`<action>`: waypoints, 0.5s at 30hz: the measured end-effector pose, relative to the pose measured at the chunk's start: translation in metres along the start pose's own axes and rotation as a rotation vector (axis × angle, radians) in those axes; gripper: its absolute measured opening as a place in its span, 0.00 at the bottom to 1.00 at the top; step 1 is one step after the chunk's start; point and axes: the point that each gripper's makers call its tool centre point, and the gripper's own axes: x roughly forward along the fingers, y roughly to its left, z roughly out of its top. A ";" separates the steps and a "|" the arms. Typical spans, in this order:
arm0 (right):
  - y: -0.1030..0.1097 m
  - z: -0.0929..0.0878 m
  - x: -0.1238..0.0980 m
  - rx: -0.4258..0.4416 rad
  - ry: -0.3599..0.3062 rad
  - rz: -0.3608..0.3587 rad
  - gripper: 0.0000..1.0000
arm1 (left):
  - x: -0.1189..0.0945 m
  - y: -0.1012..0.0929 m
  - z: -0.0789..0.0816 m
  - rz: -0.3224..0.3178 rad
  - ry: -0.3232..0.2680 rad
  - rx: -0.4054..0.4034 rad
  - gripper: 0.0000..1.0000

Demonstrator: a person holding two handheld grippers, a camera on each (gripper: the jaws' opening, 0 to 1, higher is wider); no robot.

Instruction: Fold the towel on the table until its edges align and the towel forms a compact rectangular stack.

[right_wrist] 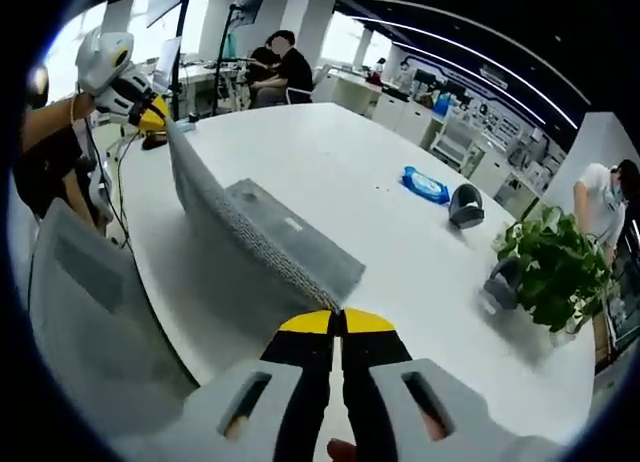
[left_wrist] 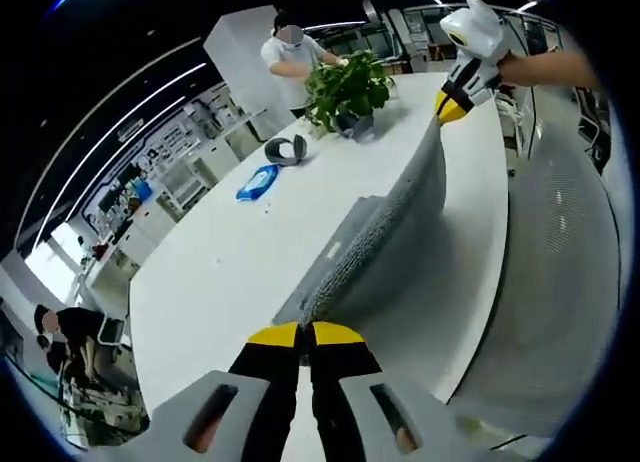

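Towel [left_wrist: 395, 222] taut between both grippers' closed fingers [left_wrist: 275, 334]

Towel [left_wrist: 400, 222] seen as grey, finely textured weave. Table [left_wrist: 250, 252] seen as plain white. Left gripper [left_wrist: 305, 334] and right gripper [right_wrist: 337, 322] tipped in yellow over black, on pale grey bodies. Plant [left_wrist: 348, 90] shown green. Packet [right_wrist: 425, 185] coloured blue. Band-shaped object [left_wrist: 287, 150] coloured dark grey.
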 end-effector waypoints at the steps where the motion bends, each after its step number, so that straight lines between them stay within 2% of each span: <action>1: -0.001 0.000 0.002 -0.001 0.000 0.000 0.00 | 0.002 0.002 0.001 0.001 0.002 0.004 0.02; 8: -0.015 0.005 0.022 -0.038 0.020 -0.012 0.00 | 0.024 0.018 0.007 0.024 0.011 0.033 0.02; 15: -0.026 0.008 0.039 -0.050 0.029 -0.013 0.00 | 0.048 0.029 0.005 0.020 0.040 0.039 0.02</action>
